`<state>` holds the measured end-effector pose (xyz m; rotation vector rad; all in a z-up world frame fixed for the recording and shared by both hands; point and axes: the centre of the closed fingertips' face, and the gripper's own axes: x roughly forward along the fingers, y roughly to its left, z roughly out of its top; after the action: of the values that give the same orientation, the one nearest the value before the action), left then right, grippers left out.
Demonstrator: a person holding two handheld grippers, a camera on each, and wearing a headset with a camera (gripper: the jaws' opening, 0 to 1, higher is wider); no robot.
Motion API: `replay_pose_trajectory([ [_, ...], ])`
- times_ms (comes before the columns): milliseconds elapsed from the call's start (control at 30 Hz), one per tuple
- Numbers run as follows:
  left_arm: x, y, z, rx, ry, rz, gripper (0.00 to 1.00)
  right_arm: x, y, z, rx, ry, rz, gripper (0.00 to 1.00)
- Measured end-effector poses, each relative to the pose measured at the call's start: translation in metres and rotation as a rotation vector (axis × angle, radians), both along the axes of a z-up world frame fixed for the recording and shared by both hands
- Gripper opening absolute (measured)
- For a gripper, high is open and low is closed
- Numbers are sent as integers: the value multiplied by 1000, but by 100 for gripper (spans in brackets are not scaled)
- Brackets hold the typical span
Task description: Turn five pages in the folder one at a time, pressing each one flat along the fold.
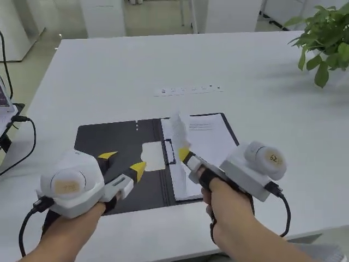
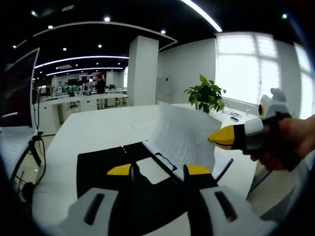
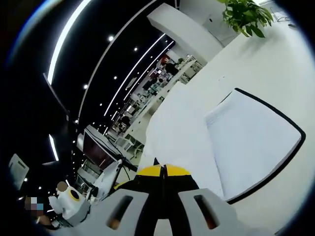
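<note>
A white bench (image 1: 163,60) seen from above, with a black folder (image 1: 117,139) lying open on its near half. The folder's left cover is bare black apart from a pale patch close to the spine, and its right half carries a stack of white pages (image 1: 210,136) with a few lines of small print near the top. 1 page (image 1: 178,130) stands up from the stack near the spine, curled and roughly upright. The right hand-held gripper (image 1: 184,154) has its 2 yellow-tipped jaws pressed together on the lower edge of this lifted page (in the right gripper view the tips meet with no gap between them). A hand (image 1: 226,204) grips its handle above the folder's near right corner. The left hand-held gripper (image 1: 123,162) hovers over the near part of the left cover, its 2 yellow tips spread apart and holding nothing, just beside the spine and to the left of the raised page. Beyond the folder, a flat white strip of sockets (image 1: 188,90) is set into the bench. A leafy green plant (image 1: 324,38) sits at the far right corner, and a black cable (image 1: 28,144) trails off the left edge.
</note>
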<state>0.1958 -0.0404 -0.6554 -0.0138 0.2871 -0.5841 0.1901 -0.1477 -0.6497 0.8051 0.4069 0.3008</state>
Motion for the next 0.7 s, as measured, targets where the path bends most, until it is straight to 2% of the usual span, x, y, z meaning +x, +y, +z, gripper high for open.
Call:
replay_pose_trajectory([
  [233,0,38,3,-35,-5,69,39,-3,41,-10,-63,9,90,0],
  [367,1,51,3,-43,-6,92,38,-6,61,-21,-97,25,137,0],
  [500,1,58,4,-51,-8,101,38,-10,76,-35,-156,55,175,0],
  [700,-2,63,2,-32,-9,90,37,-10,86,-53,-215,81,204,0],
])
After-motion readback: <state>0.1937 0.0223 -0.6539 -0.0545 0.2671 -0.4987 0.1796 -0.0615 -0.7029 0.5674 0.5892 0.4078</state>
